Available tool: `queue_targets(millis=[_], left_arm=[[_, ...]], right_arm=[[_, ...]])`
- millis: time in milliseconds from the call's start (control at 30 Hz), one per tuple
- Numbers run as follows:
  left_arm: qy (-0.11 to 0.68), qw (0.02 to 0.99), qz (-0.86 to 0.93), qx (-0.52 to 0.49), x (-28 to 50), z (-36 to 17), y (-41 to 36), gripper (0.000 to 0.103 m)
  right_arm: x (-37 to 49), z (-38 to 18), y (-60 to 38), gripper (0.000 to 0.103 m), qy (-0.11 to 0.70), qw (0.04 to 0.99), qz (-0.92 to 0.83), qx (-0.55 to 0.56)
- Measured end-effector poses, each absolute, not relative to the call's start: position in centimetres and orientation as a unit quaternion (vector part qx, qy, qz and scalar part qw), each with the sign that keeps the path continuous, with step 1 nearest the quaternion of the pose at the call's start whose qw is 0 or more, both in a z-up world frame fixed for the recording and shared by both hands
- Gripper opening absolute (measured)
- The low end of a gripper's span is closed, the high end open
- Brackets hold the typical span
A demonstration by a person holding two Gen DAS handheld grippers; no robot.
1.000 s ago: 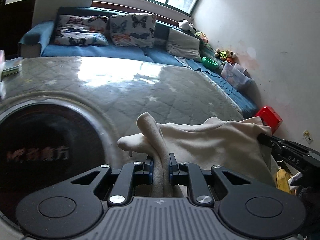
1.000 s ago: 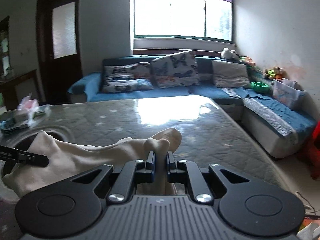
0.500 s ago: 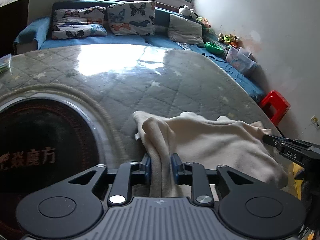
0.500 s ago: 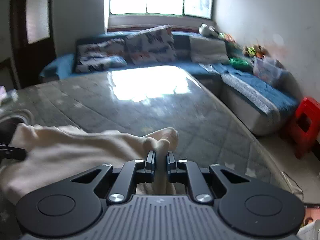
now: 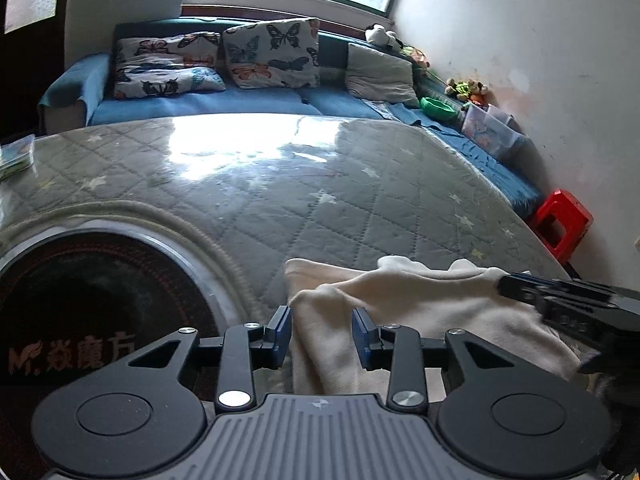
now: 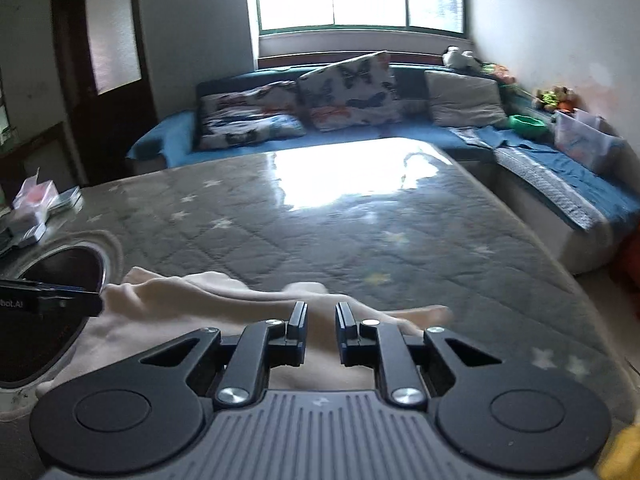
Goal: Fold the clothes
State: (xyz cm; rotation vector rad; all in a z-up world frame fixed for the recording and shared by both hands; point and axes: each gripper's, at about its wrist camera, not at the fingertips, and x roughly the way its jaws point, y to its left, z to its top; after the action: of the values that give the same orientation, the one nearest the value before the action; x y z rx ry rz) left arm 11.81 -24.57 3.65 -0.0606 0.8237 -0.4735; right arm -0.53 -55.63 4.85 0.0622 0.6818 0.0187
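Observation:
A cream garment (image 5: 420,320) lies folded on the grey quilted table cover (image 5: 320,184), at the near edge; it also shows in the right wrist view (image 6: 192,312). My left gripper (image 5: 322,334) is open, its jaws either side of the garment's left edge, gripping nothing. My right gripper (image 6: 321,330) is open just above the garment's right part. The right gripper's tip (image 5: 560,300) shows at the garment's right end, and the left gripper's tip (image 6: 52,300) at its left end.
A round dark burner plate (image 5: 80,312) is set into the table at the left. A blue sofa with butterfly cushions (image 5: 272,52) runs along the back and right. A red stool (image 5: 560,220) stands at the right. Small packets (image 6: 36,208) lie at the table's left.
Both grippers lowered the garment onto the table and opened, letting it go. The raised fabric ends now lie flat.

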Motion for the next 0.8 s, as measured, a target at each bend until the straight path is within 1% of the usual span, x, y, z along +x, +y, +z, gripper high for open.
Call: queue_targets(millis=[233,367,400,433,500,567,600,633,700,800], left_arm=[[0.395,0.890,-0.227,-0.008,13.2,2.5,-26.2,0.036],[0.394,0.892,-0.220,-0.005,13.3,2.2,-25.9,0.039],[0.392,0.893,-0.221,-0.006,13.0,2.3,-25.8,0.039],[0.391,0.893,-0.222,-0.007,12.8,2.4,-25.6,0.039],[0.387,0.895,-0.224,-0.007,12.2,2.7,-25.4,0.039],[0.381,0.896,-0.228,-0.003,11.1,3.1,-25.2,0.044],[0.378,0.897,-0.230,0.000,10.6,3.3,-25.2,0.045],[0.375,0.897,-0.233,0.002,10.0,3.5,-25.1,0.046],[0.366,0.899,-0.240,0.013,8.7,3.7,-25.1,0.046],[0.355,0.901,-0.250,0.030,6.7,3.9,-25.2,0.048]], right_arm=[[1.7,3.0,-54.7,0.015,0.349,0.937,0.007,0.034],[1.5,3.1,-54.8,0.016,0.347,0.937,0.010,0.031],[1.4,3.3,-54.9,0.019,0.347,0.937,0.011,0.032],[1.2,3.5,-55.0,0.025,0.346,0.938,0.012,0.033],[0.4,4.1,-55.1,0.027,0.341,0.939,0.013,0.033],[-0.8,4.8,-55.3,0.028,0.339,0.940,0.014,0.034],[-1.4,5.0,-55.4,0.031,0.338,0.940,0.016,0.036],[-2.1,5.2,-55.4,0.037,0.336,0.941,0.018,0.038],[-3.7,5.5,-55.4,0.039,0.333,0.942,0.021,0.041],[-6.1,5.6,-55.4,0.039,0.329,0.943,0.025,0.047]])
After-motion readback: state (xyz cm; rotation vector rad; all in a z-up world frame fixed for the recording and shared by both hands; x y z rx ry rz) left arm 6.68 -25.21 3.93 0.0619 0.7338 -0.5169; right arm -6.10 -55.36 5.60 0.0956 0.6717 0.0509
